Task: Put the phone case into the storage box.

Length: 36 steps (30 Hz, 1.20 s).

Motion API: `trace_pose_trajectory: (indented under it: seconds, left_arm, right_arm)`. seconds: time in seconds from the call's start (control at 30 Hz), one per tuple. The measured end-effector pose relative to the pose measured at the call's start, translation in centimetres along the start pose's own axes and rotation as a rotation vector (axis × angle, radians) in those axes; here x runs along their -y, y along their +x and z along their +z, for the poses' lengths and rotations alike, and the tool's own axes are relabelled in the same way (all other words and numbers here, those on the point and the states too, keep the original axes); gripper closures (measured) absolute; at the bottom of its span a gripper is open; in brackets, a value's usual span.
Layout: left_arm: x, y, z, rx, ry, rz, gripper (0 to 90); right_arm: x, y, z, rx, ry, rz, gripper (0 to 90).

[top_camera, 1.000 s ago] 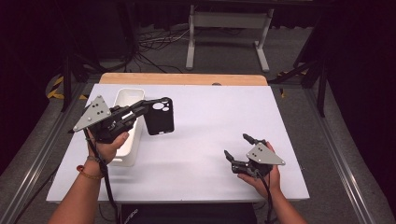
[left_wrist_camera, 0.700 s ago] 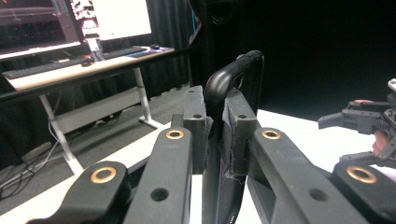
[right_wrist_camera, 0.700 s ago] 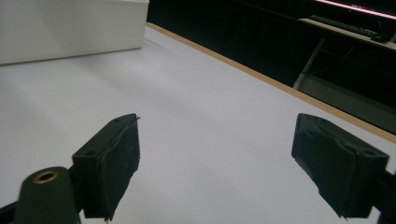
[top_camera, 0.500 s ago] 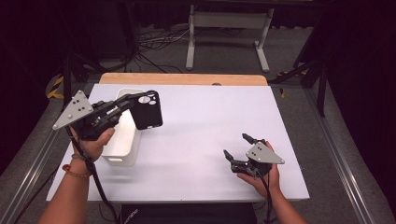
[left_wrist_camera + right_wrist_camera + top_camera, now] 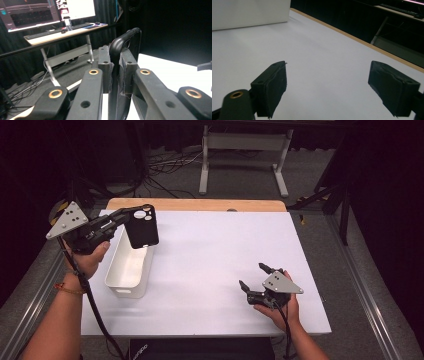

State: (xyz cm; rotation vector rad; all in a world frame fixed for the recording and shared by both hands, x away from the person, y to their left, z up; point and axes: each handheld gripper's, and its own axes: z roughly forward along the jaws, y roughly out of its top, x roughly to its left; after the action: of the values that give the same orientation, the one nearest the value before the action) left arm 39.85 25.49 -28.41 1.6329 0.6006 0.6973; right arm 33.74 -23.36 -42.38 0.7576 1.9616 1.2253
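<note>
Jaws of the left gripper (image 5: 129, 218) clamp a black phone case (image 5: 142, 226) above the white bin (image 5: 128, 265).

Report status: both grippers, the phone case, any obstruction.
Left gripper shut on black phone case, held above white bin. Right gripper open, resting on table. Nothing in the way.

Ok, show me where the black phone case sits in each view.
High view: the black phone case hangs upper left, clamped in the left claw above the white bin.
Left gripper view: centre, its edge pinched between the pads.
Right gripper view: not in it.
Shared landmark: the white table top, with its wooden far edge.
</note>
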Motion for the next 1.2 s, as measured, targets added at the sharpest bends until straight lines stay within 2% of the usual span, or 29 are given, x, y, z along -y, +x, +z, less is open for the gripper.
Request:
trace_pose_trajectory:
  seconds: [0.27,0.53,0.67,0.83,0.9,1.07,1.1,1.2]
  left_arm:
    - [0.9,1.9,0.5,-0.041,0.017,-0.009,82.2]
    - [1.6,4.0,1.1,-0.039,0.017,-0.004,82.2]
    - [2.2,5.1,1.6,-0.032,0.015,-0.02,82.2]
    - [2.6,6.2,2.4,-0.05,0.029,-0.022,82.2]
    - [3.2,7.0,3.3,-0.054,0.045,-0.023,82.2]
    - [4.1,7.7,4.5,-0.053,0.071,-0.034,82.2]
    - [4.7,8.1,5.3,-0.056,0.093,-0.035,82.1]
    - [5.3,8.4,6.0,-0.047,0.1,-0.041,82.2]
  right_arm:
    - [0.0,0.1,0.1,0.001,0.003,0.001,16.3]
    - [0.0,0.3,0.6,-0.006,0.033,-0.005,16.3]
    - [-0.1,0.3,0.7,-0.008,0.037,-0.006,16.3]
    - [-0.1,0.3,1.0,-0.006,0.053,-0.003,16.3]
    - [0.0,0.4,1.1,-0.002,0.06,-0.007,16.3]
    - [0.0,0.4,1.2,-0.001,0.067,-0.007,16.3]
    - [0.1,0.4,1.2,0.001,0.07,-0.007,16.3]
    - [0.1,0.4,1.3,0.002,0.075,-0.002,16.3]
